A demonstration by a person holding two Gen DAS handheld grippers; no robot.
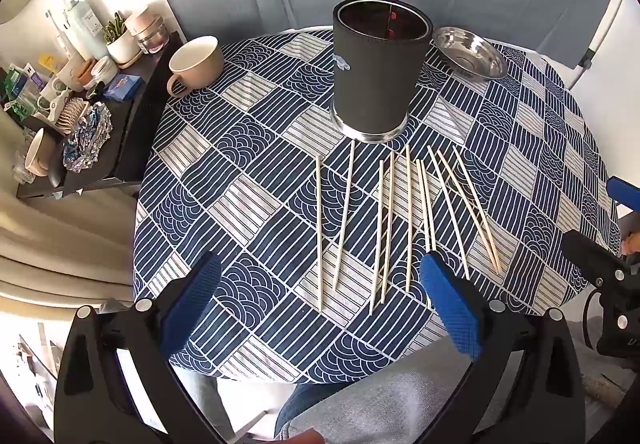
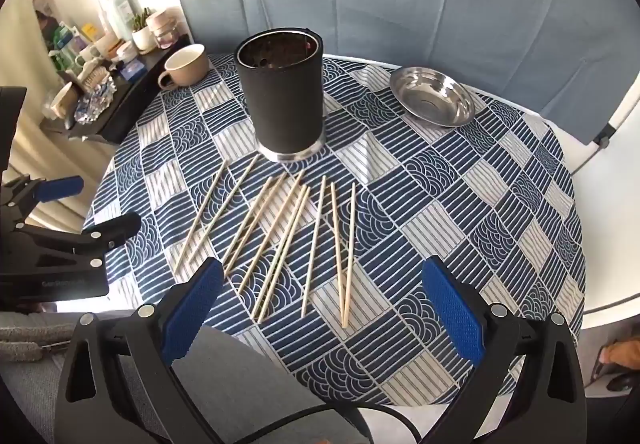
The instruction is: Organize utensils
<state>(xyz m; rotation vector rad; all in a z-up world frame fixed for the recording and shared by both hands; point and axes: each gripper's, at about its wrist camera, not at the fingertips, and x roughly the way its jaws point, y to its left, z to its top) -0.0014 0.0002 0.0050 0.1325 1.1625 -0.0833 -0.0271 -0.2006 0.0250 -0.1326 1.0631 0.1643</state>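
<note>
Both the left gripper (image 1: 320,284) and the right gripper (image 2: 322,286) stand with jaws spread wide and nothing between the blue pads, each held above the near edge of the round table (image 1: 192,179). On the patterned cloth just beyond them lie the wooden chopsticks (image 1: 408,219), loosely side by side, pointing toward the black utensil holder (image 1: 378,67), which stands upright behind their far tips. A beige mug (image 1: 196,61) sits far left, a steel dish (image 1: 470,53) far right.
</note>
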